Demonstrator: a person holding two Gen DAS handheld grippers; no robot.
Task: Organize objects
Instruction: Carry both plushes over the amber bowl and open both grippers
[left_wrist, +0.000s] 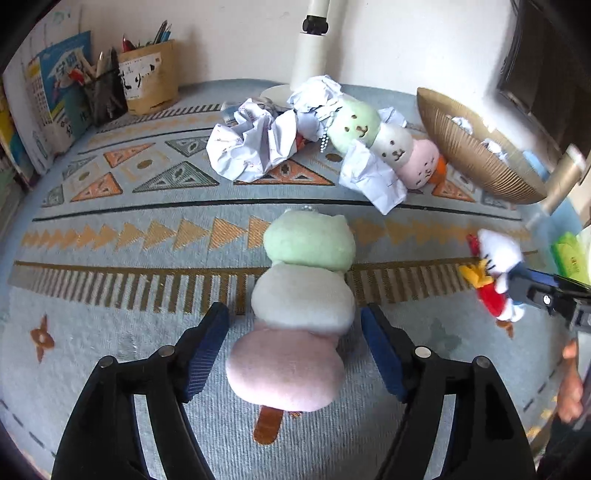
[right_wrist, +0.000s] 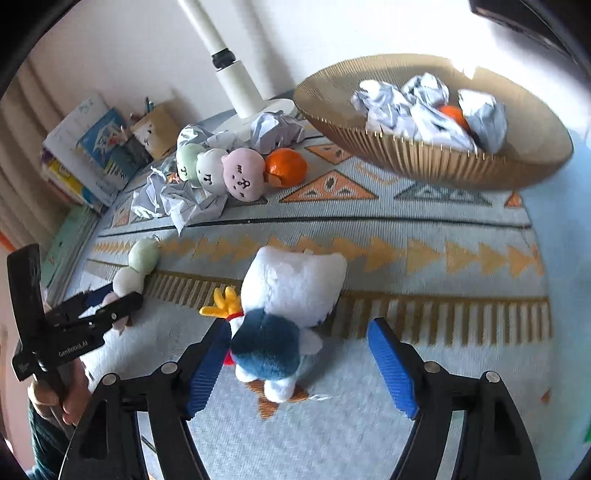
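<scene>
Patterned rug (left_wrist: 110, 295): our left gripper (left_wrist: 295, 350) straddles dango plush (left_wrist: 295, 314), jaws wide, not pressing; long axis runs along fingers.

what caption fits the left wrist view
Open left claw straddles a three-ball plush skewer lying on a patterned rug.

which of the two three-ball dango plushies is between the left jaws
The near dango plush, lying face-down and pointing away, sits between the open left jaws. The other dango plush, faces showing, lies farther back among the crumpled paper.
</scene>
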